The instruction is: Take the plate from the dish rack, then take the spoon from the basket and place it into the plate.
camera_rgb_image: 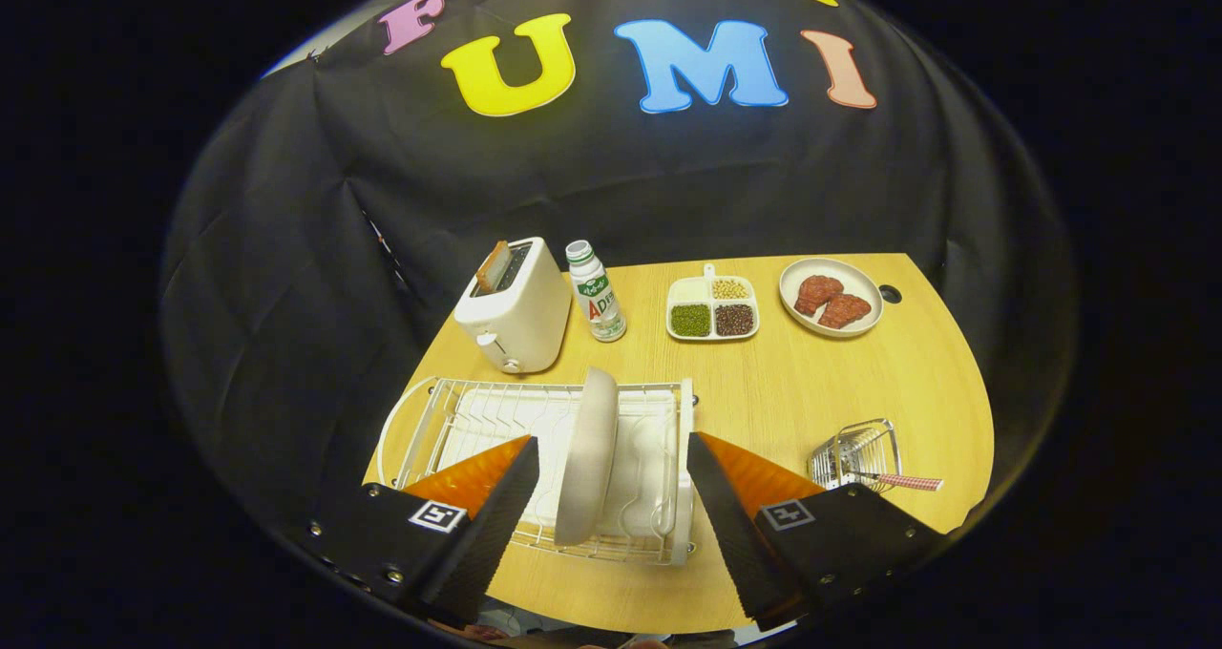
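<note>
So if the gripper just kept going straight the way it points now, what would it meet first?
Most likely the plate, standing on edge in the dish rack. The gripper is open with the plate's rim in the gap between its fingers, apparently untouched, though depth is hard to judge.

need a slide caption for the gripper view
Open gripper straddling the upright plate in the dish rack, fingers not yet touching; spoon waits in the basket.

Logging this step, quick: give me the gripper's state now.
Hand-held gripper: open, holding nothing, fingers either side of the upright plate in the rack.
</note>
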{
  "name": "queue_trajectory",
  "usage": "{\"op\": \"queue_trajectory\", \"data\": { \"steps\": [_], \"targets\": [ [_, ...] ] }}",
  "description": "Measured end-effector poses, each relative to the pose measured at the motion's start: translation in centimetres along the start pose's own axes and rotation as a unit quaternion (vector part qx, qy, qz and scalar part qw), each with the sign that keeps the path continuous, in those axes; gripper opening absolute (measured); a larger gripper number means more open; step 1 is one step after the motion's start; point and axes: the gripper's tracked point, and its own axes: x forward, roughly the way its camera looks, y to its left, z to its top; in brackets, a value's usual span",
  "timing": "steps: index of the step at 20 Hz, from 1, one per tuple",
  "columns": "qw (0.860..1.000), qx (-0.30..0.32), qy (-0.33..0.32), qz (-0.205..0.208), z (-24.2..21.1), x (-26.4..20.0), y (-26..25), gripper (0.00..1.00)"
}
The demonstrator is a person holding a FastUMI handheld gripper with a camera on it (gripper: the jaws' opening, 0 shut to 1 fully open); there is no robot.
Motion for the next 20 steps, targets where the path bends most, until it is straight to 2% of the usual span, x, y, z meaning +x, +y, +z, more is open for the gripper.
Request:
{"op": "queue_trajectory", "data": {
  "steps": [6,11,15,16,17,18,20],
  "targets": [
    [0.999,0.01,0.036,-0.027,-1.1,3.8,1.0,0.96],
    [0.995,0.012,0.068,-0.072,-2.8,7.6,0.7,0.96],
    [0.988,0.0,0.089,-0.123,-4.3,9.6,0.2,0.95],
    [0.986,-0.004,0.093,-0.136,-4.7,10.0,0.0,0.91],
    [0.986,-0.008,0.098,-0.136,-5.1,10.6,0.1,0.8],
    [0.981,-0.015,0.119,-0.152,-6.2,11.1,-0.3,0.76],
    [0.981,-0.002,0.119,-0.154,-6.0,10.9,0.6,0.37]
  ]
}}
